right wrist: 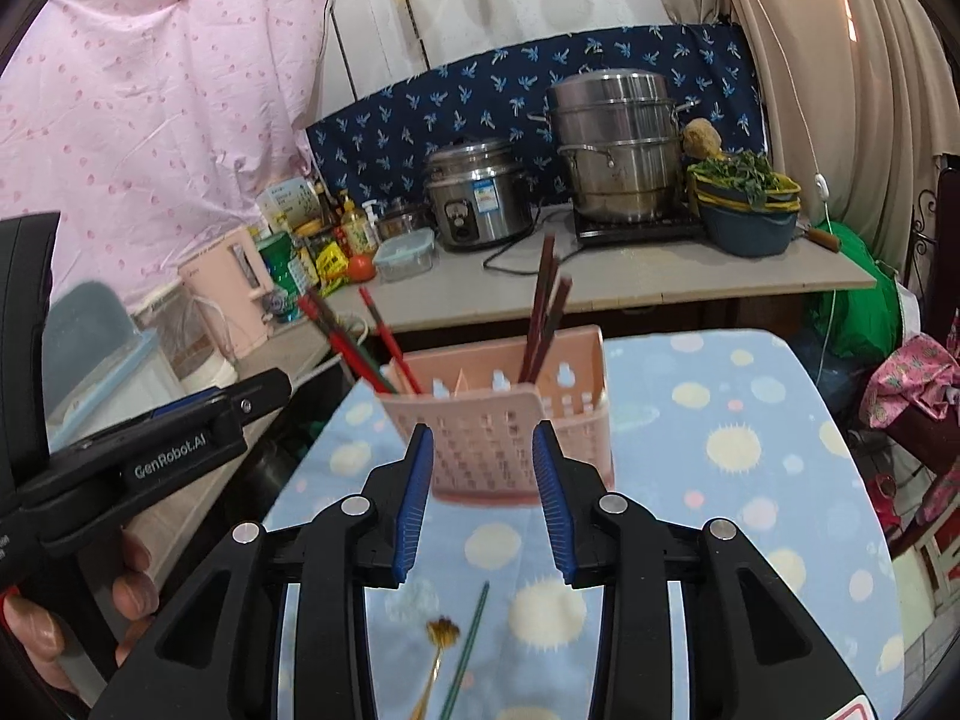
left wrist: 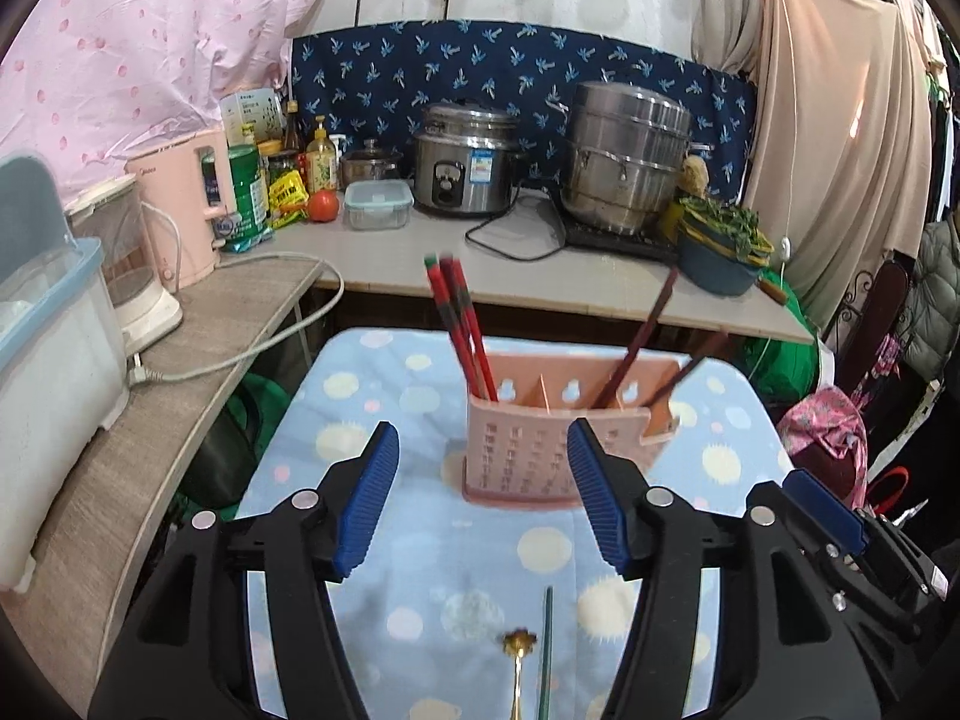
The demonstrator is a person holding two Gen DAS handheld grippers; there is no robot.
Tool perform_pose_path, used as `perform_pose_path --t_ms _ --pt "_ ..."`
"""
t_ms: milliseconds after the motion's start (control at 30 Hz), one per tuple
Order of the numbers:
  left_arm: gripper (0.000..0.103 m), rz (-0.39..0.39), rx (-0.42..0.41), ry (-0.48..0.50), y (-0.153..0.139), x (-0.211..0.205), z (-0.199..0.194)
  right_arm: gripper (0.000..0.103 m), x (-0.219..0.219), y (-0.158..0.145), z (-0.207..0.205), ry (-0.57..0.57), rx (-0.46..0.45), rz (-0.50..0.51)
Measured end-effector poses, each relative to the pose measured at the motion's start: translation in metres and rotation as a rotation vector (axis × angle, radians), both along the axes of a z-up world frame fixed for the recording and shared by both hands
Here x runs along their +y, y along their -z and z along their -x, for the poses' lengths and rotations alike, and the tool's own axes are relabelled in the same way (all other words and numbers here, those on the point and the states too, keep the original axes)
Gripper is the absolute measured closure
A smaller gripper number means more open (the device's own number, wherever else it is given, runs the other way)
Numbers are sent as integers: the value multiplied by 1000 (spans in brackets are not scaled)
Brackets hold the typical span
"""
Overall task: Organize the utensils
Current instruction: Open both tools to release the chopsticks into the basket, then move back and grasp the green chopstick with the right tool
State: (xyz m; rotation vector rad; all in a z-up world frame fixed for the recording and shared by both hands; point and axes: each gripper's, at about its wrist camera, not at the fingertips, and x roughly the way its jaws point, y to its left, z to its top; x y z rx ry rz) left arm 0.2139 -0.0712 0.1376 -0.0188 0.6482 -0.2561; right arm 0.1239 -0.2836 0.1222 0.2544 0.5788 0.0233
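**Utensil Holder Station: Both Grippers Clear of the Work**

Left gripper [left wrist: 483, 492]: jaws apart, nothing between the pads. Right gripper [right wrist: 483, 501]: jaws apart by a narrower gap, likewise holding nothing.

The pink utensil holder [left wrist: 540, 438] stands upright at frame centre on the dotted blue cloth [left wrist: 420, 540]. Red chopsticks [left wrist: 462, 330] lean in its left compartment; dark chopsticks [left wrist: 642, 342] lean in the right.

Only the left wrist view shows the dark chopsticks splayed wide apart. Only the right wrist view shows the left gripper's body at the left edge and the person's fingers [right wrist: 135, 594] under it.

A gold fork [right wrist: 435, 666] and a green chopstick [right wrist: 465, 648] lie side by side on the cloth, bottom centre. Bare cloth lies right of the holder; the cloth's left edge falls close beside it.
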Motion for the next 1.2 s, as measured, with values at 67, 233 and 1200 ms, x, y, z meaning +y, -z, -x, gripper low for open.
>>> perform_pose_path --t_ms 67,233,1200 --pt "47 -8 27 2 13 2 11 69 4 12 14 -4 25 8" --pt "47 -14 100 -3 46 10 31 69 9 45 41 -15 103 1" --pt "48 -122 321 -47 172 62 117 69 85 160 128 -160 347 49"
